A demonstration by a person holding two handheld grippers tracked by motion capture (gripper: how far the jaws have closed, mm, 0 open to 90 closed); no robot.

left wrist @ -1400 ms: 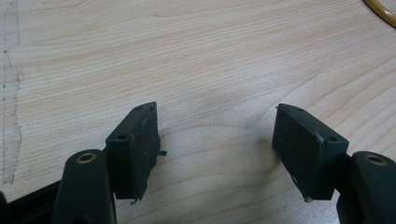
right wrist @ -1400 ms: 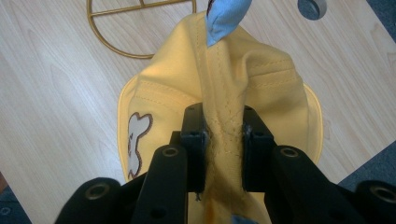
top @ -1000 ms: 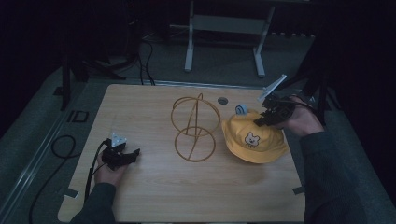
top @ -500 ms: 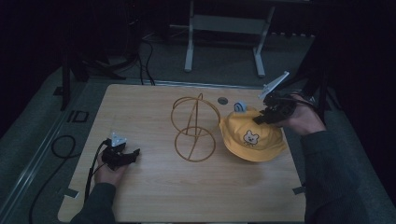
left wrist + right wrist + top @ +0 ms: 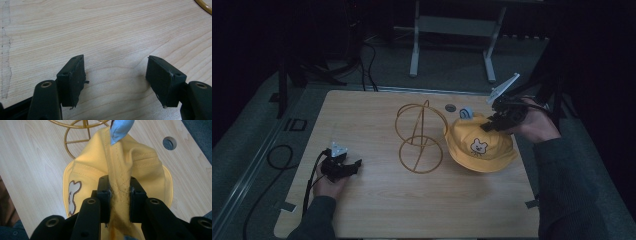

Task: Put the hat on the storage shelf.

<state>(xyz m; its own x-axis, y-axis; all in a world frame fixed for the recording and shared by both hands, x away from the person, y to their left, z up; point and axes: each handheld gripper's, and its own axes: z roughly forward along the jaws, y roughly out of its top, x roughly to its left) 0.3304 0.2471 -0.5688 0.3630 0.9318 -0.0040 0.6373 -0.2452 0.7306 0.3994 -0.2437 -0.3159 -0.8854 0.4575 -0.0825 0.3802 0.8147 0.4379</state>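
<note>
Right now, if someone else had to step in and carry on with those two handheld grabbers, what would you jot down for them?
Right gripper: shut on a pinched fold of the yellow hat, at the table's right side.
Left gripper: open, nothing between its jaws, low over bare table at the near left.
Gold wire stand: upright mid-table, just left of the hat, nothing on it.
Done: hat gripped.
Left: probably lift the hat and set it on the stand; the left gripper could steady the stand.
</note>
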